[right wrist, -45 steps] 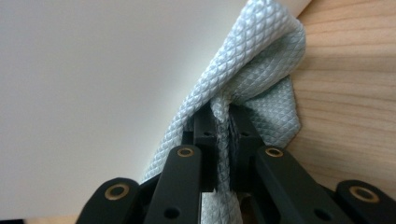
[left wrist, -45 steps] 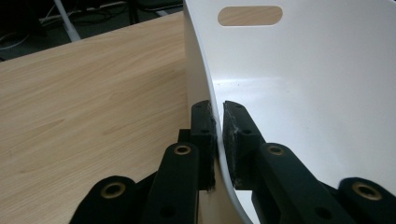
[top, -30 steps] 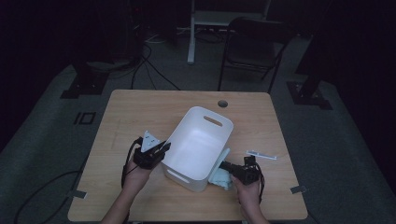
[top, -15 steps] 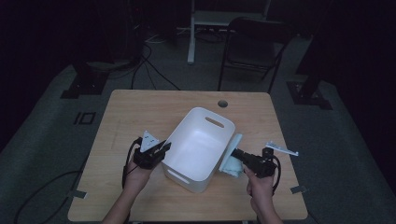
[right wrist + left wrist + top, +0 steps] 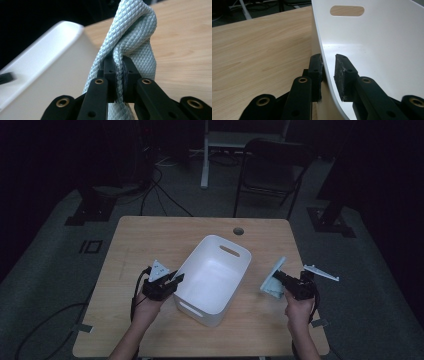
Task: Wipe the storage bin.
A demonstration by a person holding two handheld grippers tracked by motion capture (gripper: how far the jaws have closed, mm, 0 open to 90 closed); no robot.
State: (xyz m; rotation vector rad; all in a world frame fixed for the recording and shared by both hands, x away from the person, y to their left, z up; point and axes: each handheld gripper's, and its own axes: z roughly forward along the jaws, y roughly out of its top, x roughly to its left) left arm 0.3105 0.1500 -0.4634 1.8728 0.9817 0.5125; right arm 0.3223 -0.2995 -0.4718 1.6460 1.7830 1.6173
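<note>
My left gripper [image 5: 172, 280] stood at the white bin [image 5: 215, 275] on the counter [image 5: 150, 240], its jaws astride the bin's wall and just opening, one pad apart from it. My right gripper [image 5: 280, 276], right of the bin, had its jaws clamped on the pale blue cloth [image 5: 132, 37], lifted beside the bin.

Light wooden tabletop [image 5: 150, 240] with a round cable hole [image 5: 238, 230] near its far edge, dark folding chair [image 5: 272, 165] on the floor beyond the far right corner, white desk frame [image 5: 235, 142] behind it, black cables [image 5: 160, 180] across grey carpet [image 5: 45, 265]
</note>
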